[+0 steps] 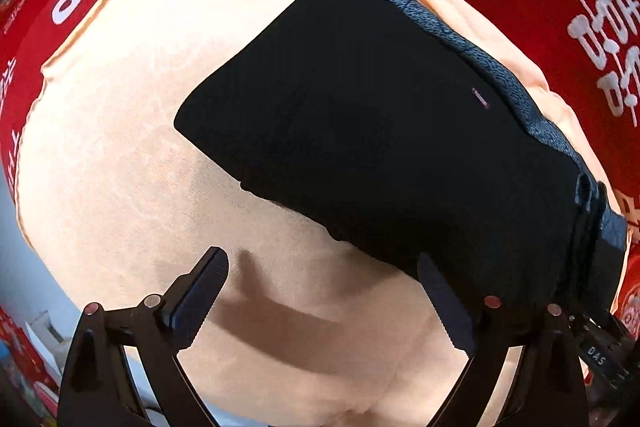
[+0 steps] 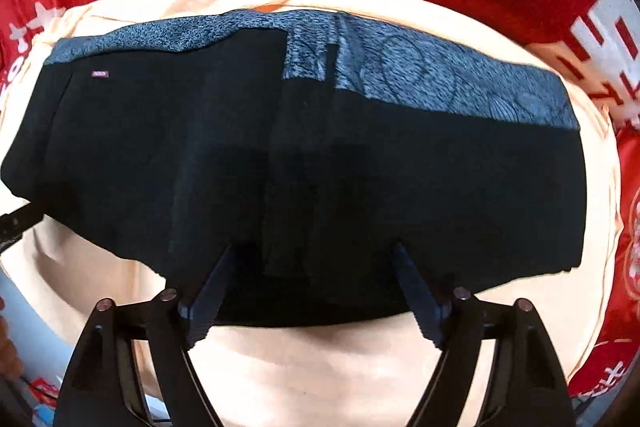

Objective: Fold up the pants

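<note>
Lying folded across frame centre on a peach cloth (image 2: 320, 367), the black pants (image 2: 304, 163) show a grey fleecy lining (upper edge). Both the left gripper (image 1: 324, 267) and right gripper (image 2: 312, 259) gape wide, holding nothing.

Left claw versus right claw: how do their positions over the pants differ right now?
The left claw hovers mostly over the peach cloth, only its right finger reaching the pants edge. The right claw has both fingertips over the pants' near edge, centred on the fold. Shared: both are open, holding nothing.
</note>
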`<action>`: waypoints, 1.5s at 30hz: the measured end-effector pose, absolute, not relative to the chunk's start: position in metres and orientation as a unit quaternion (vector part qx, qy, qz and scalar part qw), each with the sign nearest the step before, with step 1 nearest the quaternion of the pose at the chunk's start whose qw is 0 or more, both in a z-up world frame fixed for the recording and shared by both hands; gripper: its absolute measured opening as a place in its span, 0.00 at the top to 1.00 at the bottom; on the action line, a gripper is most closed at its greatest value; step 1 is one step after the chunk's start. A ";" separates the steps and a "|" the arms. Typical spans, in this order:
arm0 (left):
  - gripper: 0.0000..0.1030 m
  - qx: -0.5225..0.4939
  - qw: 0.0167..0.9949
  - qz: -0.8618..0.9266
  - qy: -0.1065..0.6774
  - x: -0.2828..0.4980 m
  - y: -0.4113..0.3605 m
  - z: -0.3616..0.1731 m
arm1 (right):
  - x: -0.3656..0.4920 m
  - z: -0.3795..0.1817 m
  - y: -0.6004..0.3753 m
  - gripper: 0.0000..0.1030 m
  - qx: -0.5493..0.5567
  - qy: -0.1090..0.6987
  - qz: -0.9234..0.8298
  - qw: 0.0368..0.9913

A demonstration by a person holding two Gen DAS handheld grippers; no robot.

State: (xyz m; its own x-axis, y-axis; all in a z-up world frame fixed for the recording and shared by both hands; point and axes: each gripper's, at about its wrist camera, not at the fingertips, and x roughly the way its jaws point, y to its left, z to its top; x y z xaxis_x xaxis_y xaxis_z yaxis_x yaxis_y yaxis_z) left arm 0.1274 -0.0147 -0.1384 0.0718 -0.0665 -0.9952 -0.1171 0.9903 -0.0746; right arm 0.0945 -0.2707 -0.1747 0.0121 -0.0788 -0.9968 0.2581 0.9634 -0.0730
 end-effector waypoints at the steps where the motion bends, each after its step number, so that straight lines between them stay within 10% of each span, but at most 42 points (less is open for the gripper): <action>1: 0.07 -0.070 0.729 0.018 0.680 0.128 -0.013 -0.139 | 0.096 -0.177 -0.268 0.17 0.054 0.696 -0.118 0.706; 45: 0.01 -0.296 0.750 -0.065 0.588 0.160 0.002 -0.137 | 0.092 -0.186 -0.261 0.11 0.027 0.689 -0.098 0.717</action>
